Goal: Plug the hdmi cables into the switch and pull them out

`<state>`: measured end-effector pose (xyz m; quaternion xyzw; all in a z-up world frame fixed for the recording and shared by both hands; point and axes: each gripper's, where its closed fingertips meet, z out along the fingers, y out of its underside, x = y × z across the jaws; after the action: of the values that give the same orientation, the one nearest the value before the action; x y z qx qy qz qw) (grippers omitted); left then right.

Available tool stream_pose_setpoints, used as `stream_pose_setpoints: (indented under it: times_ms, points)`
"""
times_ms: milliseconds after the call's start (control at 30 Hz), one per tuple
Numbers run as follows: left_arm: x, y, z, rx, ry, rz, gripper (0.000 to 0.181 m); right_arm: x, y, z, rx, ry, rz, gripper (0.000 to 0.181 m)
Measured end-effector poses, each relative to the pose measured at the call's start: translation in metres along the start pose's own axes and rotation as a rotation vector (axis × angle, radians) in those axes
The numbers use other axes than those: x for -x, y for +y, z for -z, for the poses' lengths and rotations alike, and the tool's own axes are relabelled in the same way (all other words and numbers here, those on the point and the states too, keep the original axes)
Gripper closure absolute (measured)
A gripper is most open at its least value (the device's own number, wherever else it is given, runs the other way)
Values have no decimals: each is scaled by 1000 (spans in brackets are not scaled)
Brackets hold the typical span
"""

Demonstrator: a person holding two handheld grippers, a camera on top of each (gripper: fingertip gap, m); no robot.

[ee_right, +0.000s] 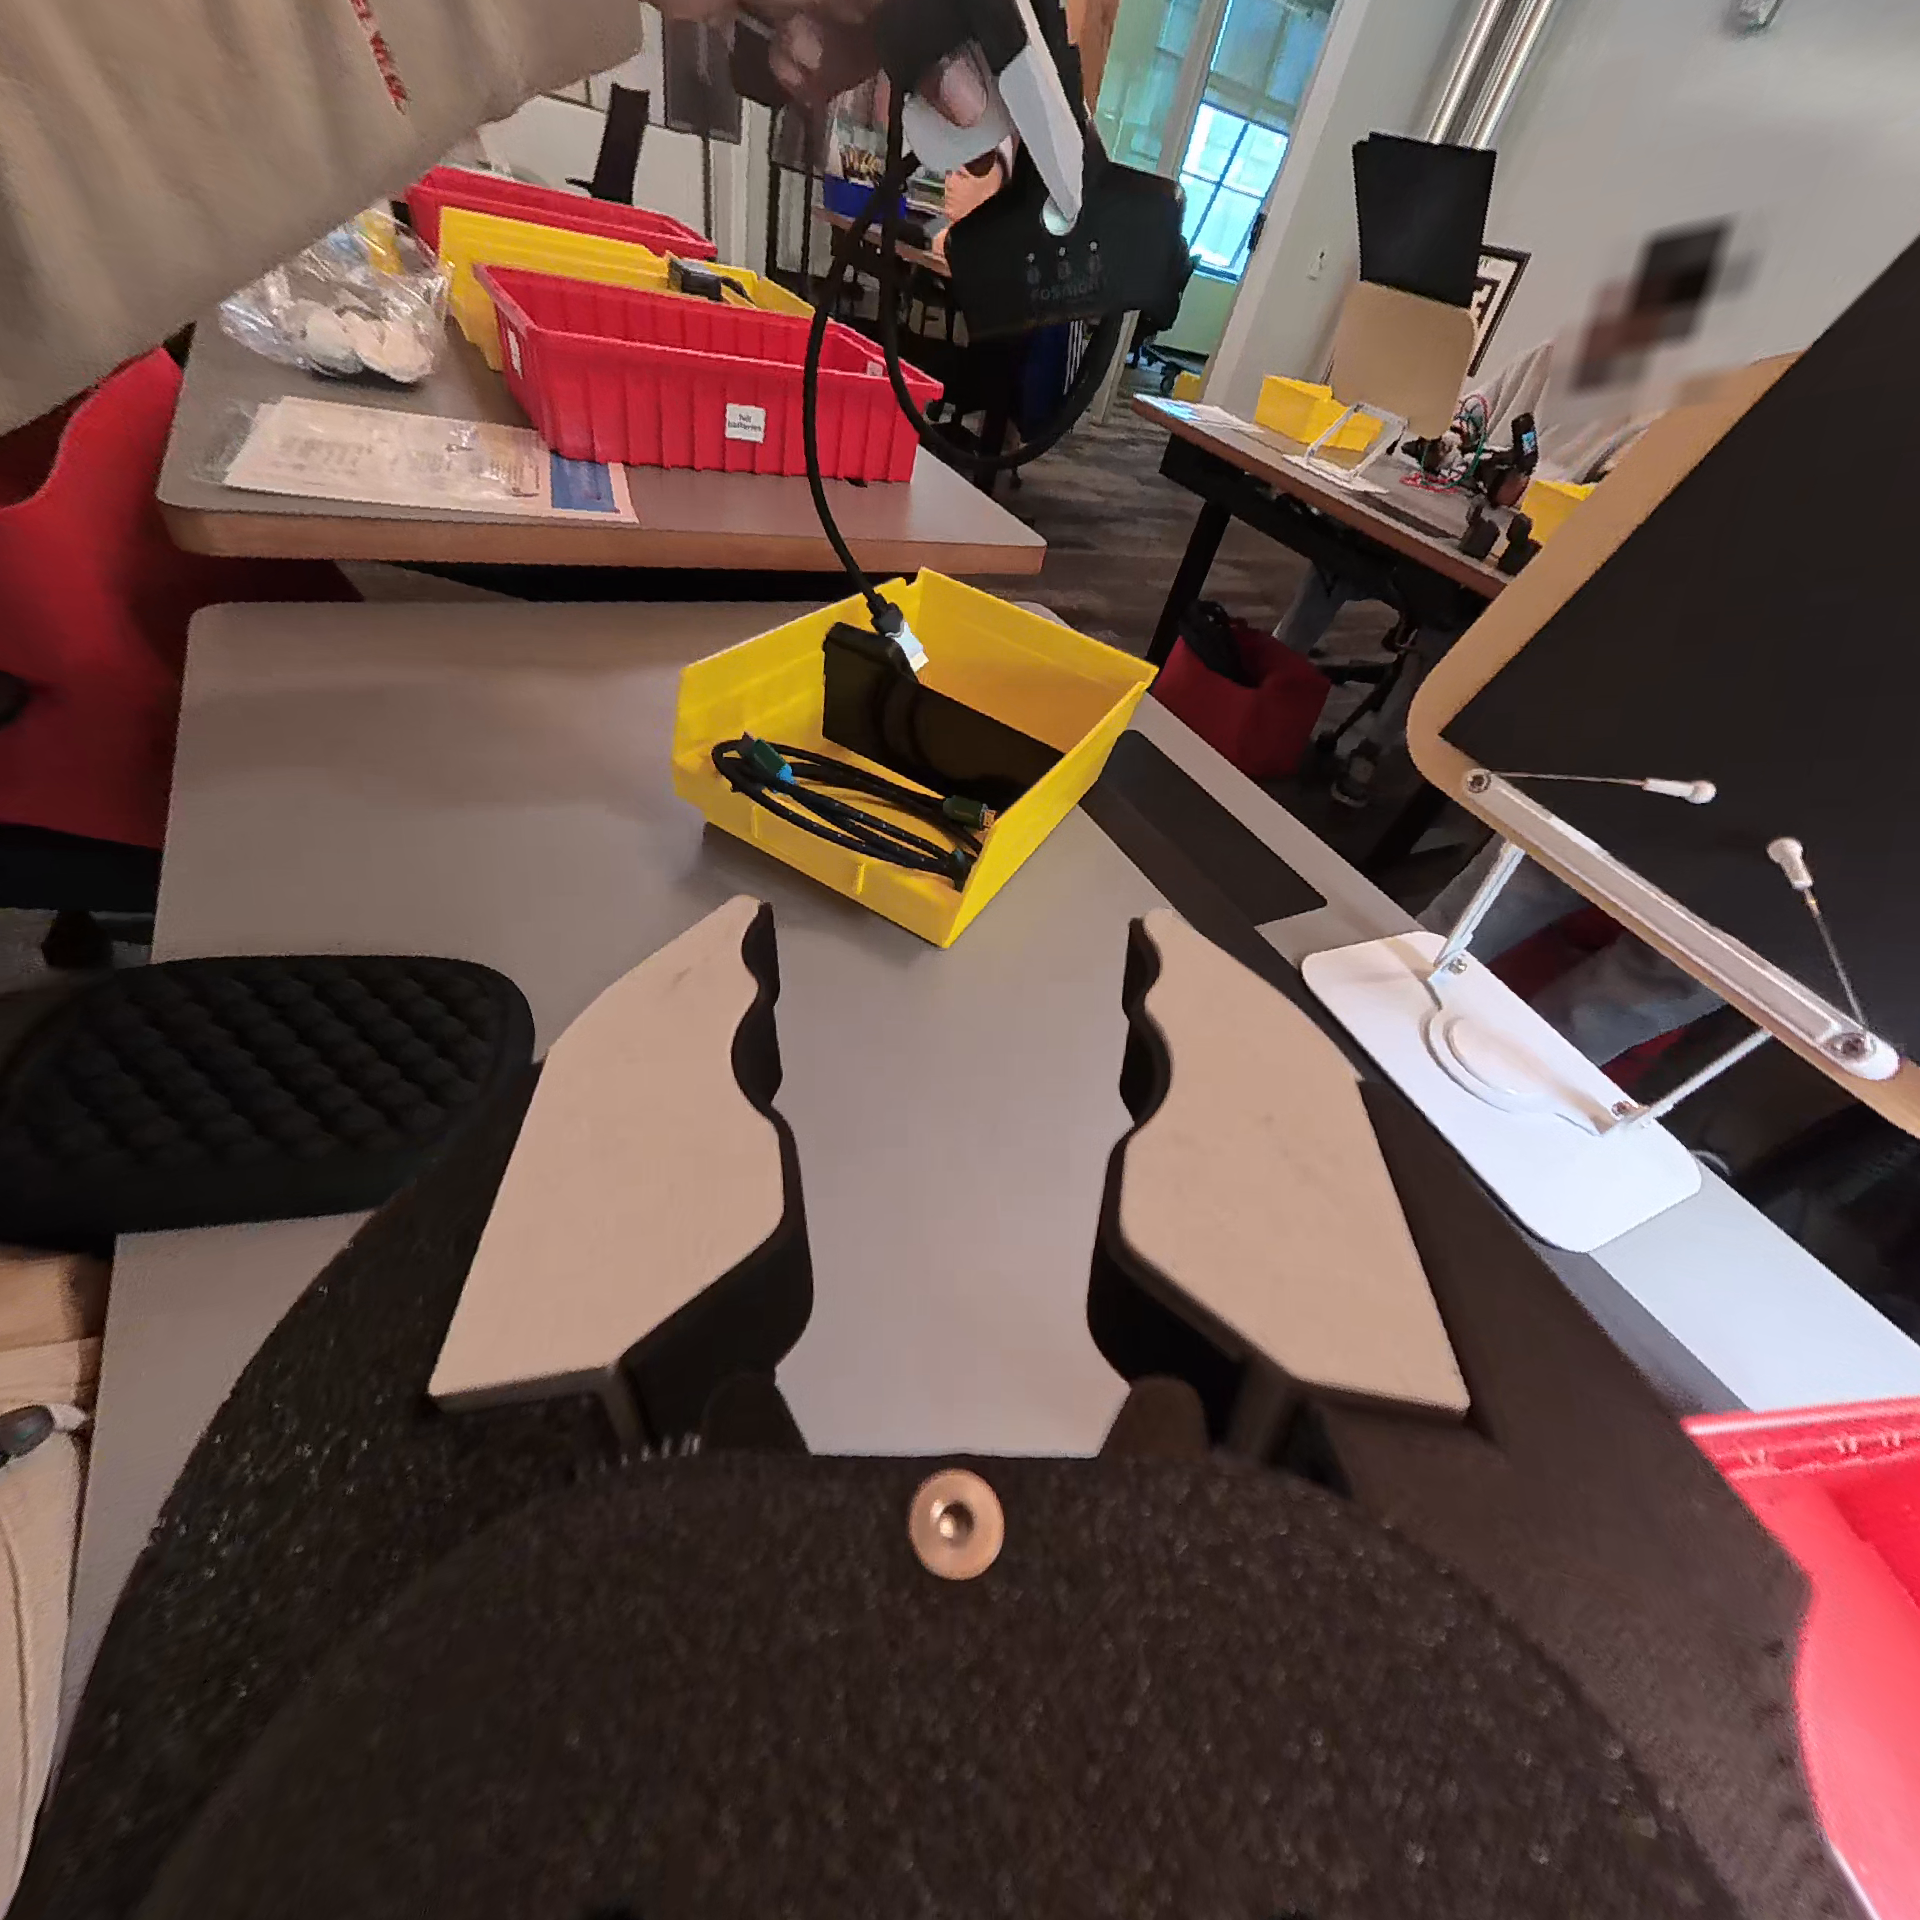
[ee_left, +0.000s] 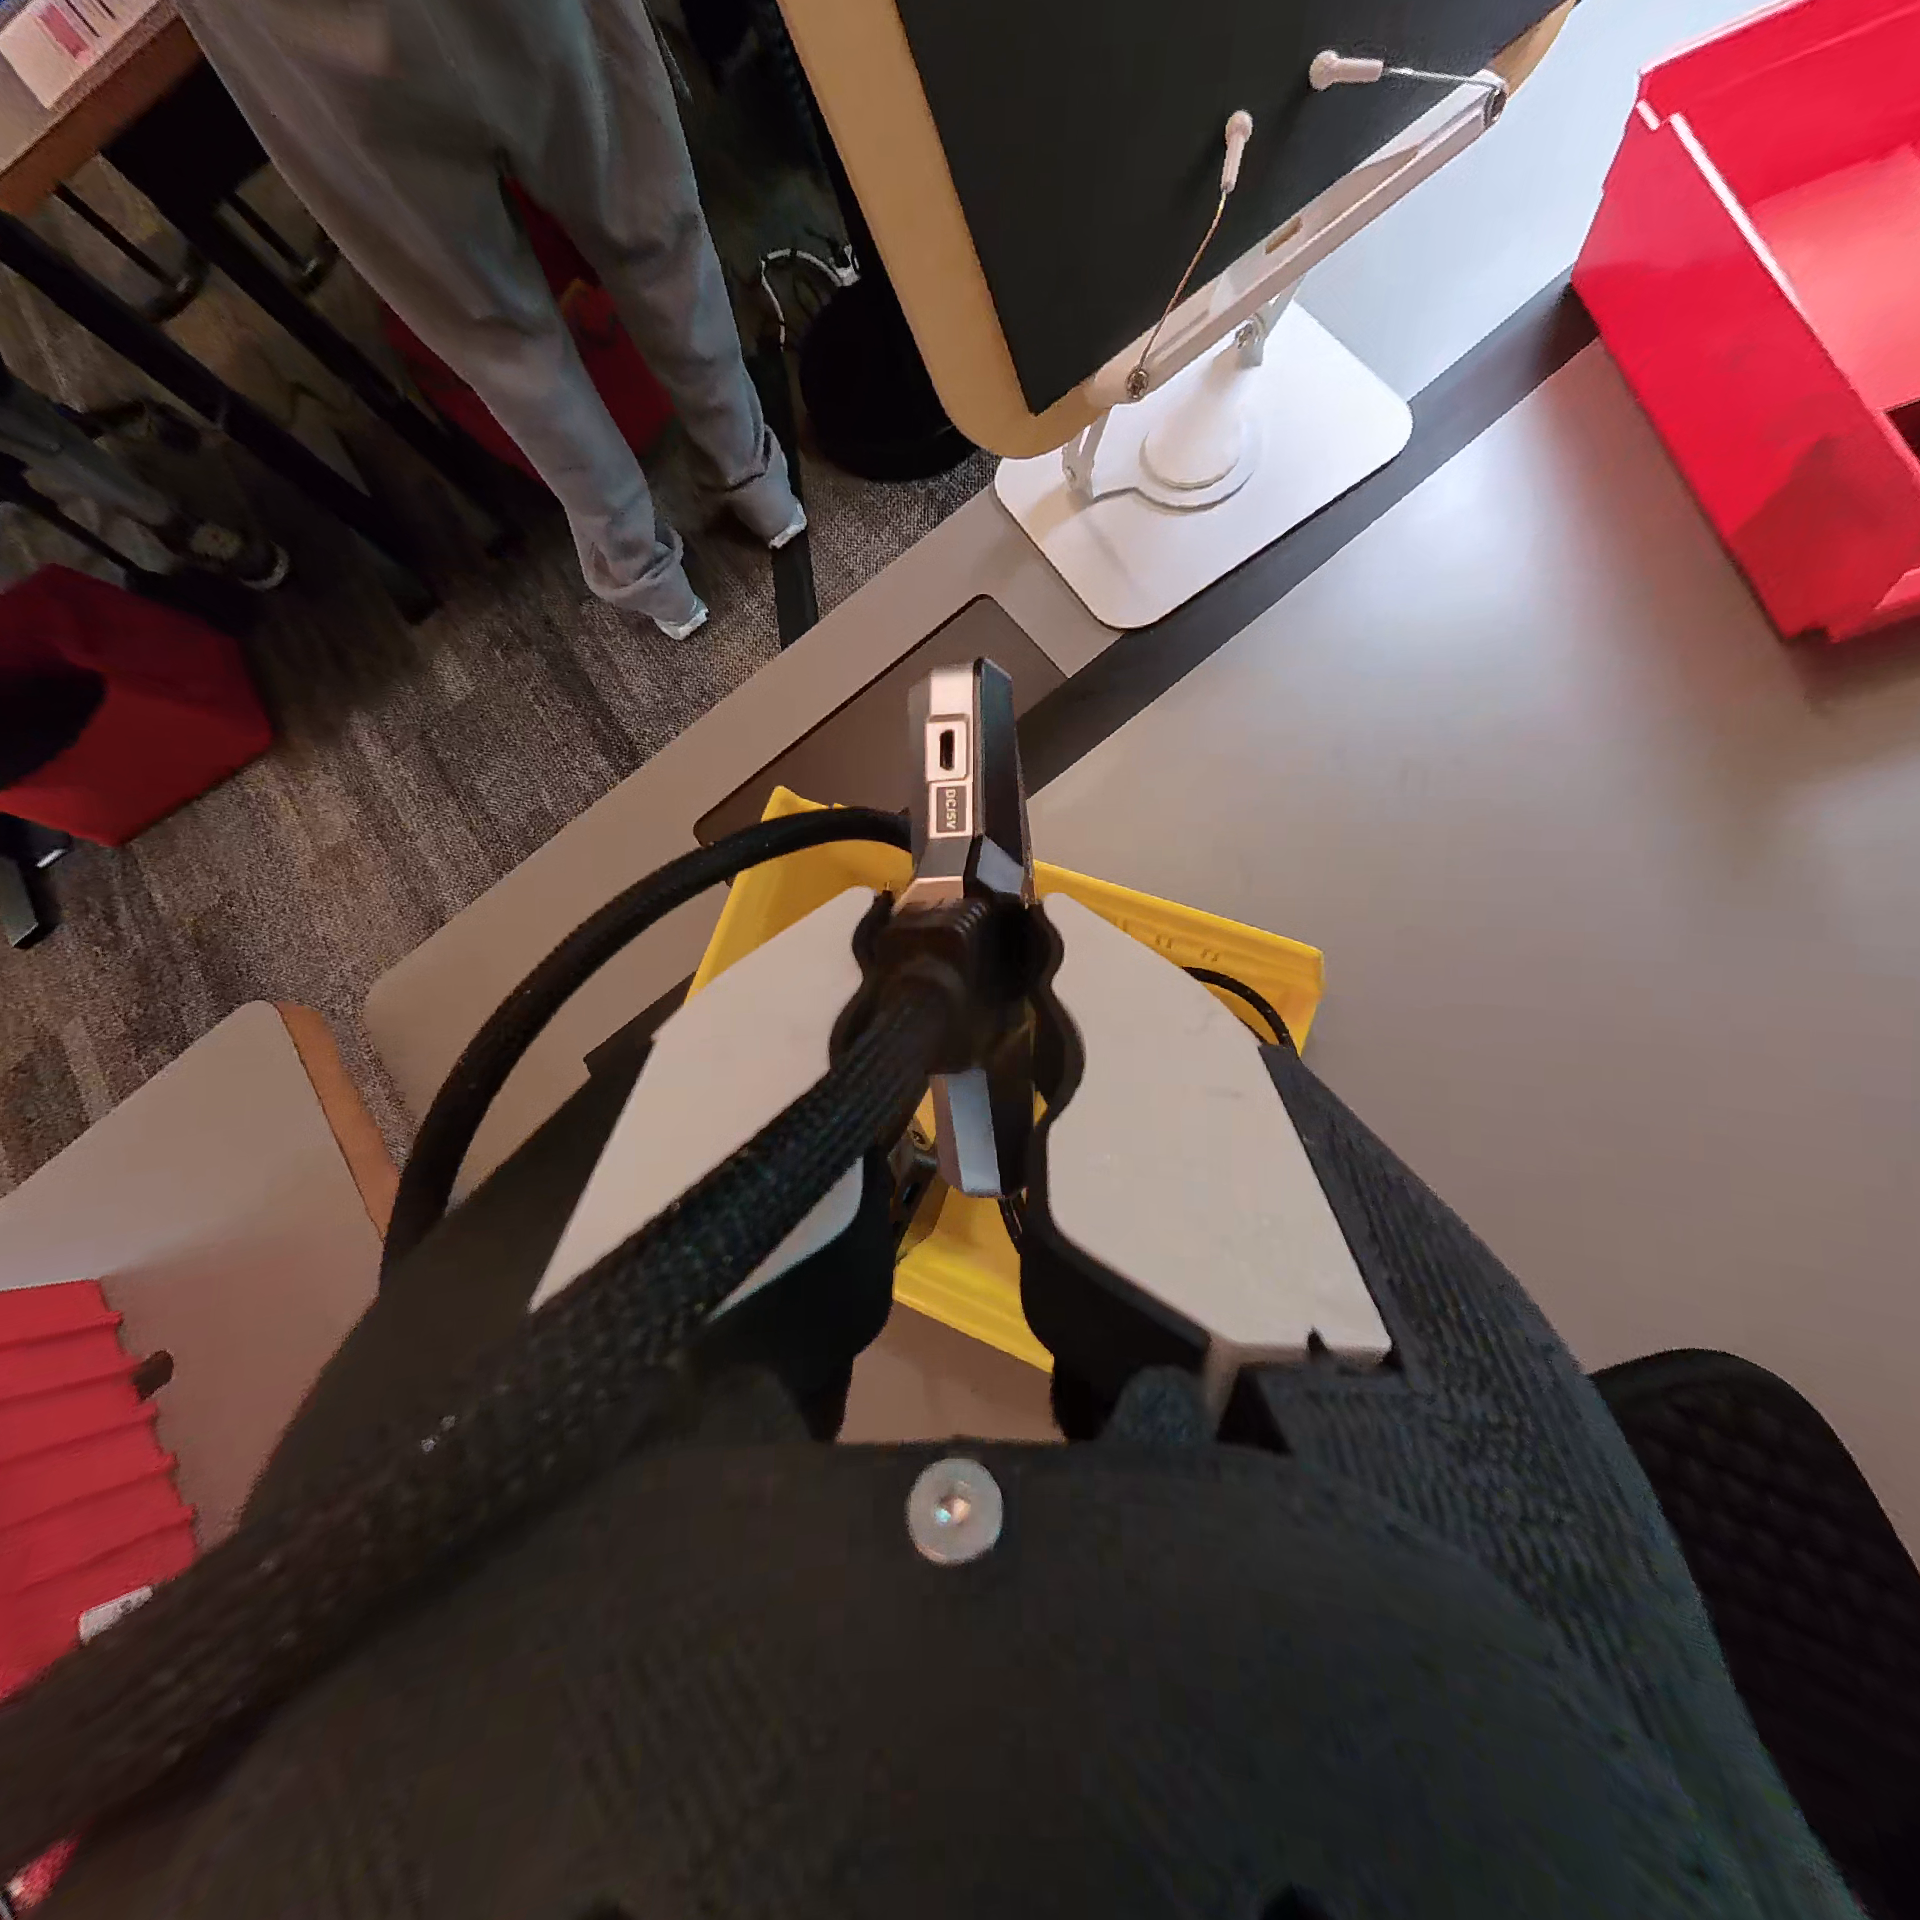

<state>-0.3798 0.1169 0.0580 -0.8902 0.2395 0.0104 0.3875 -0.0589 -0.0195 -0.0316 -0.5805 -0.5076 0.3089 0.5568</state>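
My left gripper (ee_left: 961,961) is shut on the small silver and black HDMI switch (ee_left: 951,769) and holds it on edge above the yellow bin (ee_left: 1195,951). A thick black braided cable (ee_left: 727,1226) meets the switch at the fingertips and loops off to the left. In the right wrist view this cable (ee_right: 821,457) hangs from the raised left gripper, and its silver plug (ee_right: 909,644) dangles inside the yellow bin (ee_right: 862,883). A coiled cable with green plugs (ee_right: 842,800) lies in the bin beside a black object (ee_right: 914,717). My right gripper (ee_right: 951,997) is open and empty over the grey table.
A monitor on a white stand (ee_right: 1496,1091) is at the table's right edge. A red bin (ee_left: 1766,364) sits on the table. A black padded chair part (ee_right: 239,1081) is on the left. Red and yellow bins (ee_right: 707,384) are on another table. A person's legs (ee_left: 623,364) stand on the carpet.
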Motion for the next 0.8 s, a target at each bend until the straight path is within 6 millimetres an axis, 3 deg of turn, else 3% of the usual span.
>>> stream_pose_setpoints:
  times_ms: [33,200,367,467,567,800]
  points:
    - [0,0,1,3,8,11,156,-1,-2,-2,0,-3,-5,117]
    - [2,-9,10,-2,131,169,156,-8,-13,-13,-19,-9,-17,118]
    - [-17,-69,52,-232,284,183,156,-23,-29,-17,-65,2,-39,118]
    - [-58,-99,75,-344,371,76,156,-32,-29,-19,-83,6,-62,119]
    - [-113,-110,82,-374,452,-49,156,-39,-23,-19,-82,9,-82,118]
    - [-252,-105,56,-354,636,-329,156,-47,-35,-1,-159,-15,-119,118]
